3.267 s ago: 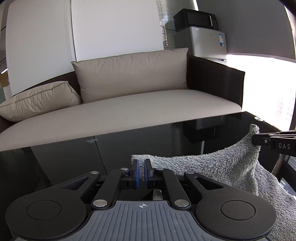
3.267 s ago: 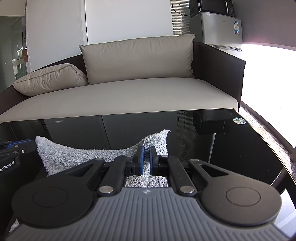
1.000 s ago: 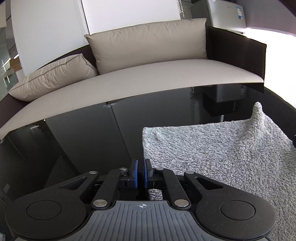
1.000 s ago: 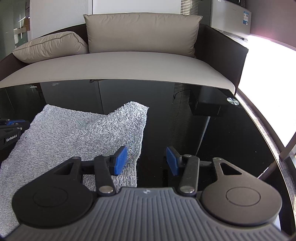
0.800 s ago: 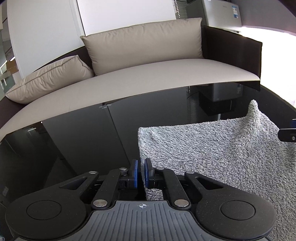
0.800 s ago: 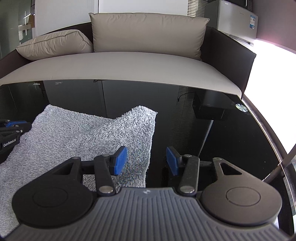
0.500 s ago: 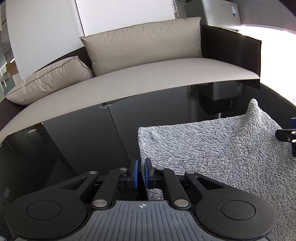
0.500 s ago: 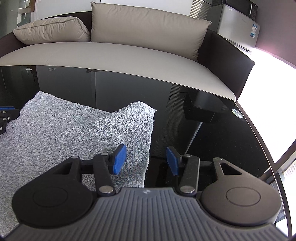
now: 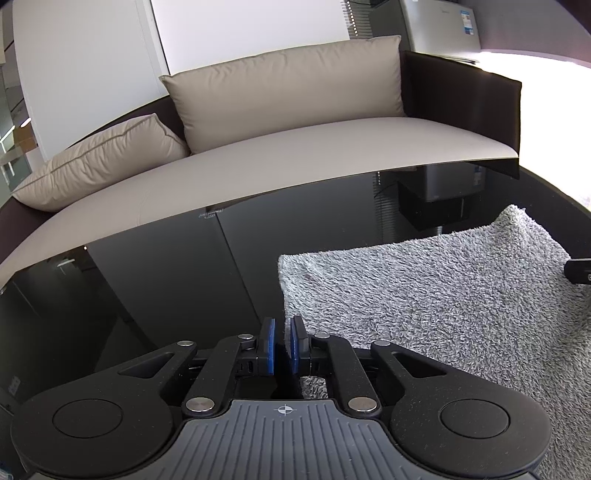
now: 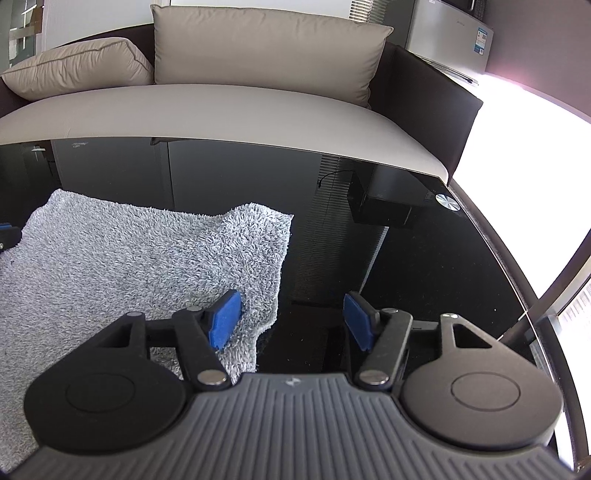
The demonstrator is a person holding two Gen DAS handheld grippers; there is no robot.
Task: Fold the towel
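Observation:
A fluffy grey towel [image 9: 443, 295] [image 10: 129, 258] lies spread on the black glass table [image 9: 147, 295]. My left gripper [image 9: 282, 345] sits at the towel's near left edge. Its blue pads are almost together on that edge and its jaws are just starting to part. My right gripper [image 10: 291, 323] stands open at the towel's near right edge, its jaws still widening. Its left pad hovers over the terry, its right pad over bare glass, and nothing is pinched. The right gripper's black finger [image 9: 580, 271] shows at the far side of the towel. A blue bit of the left gripper [image 10: 7, 236] peeks in at the picture's left edge.
A beige sofa [image 9: 295, 166] with two cushions runs along the table's far side. A small round metal disc [image 10: 447, 202] sits near the table's far right corner. The curved table rim [image 10: 517, 280] and a bright window are to the right. A fridge [image 10: 450, 33] stands behind the sofa.
The towel's raised far corner has sunk lower onto the glass. The right jaws, which let go of it earlier, have spread wider. The left gripper has stayed put, its pads a touch further apart.

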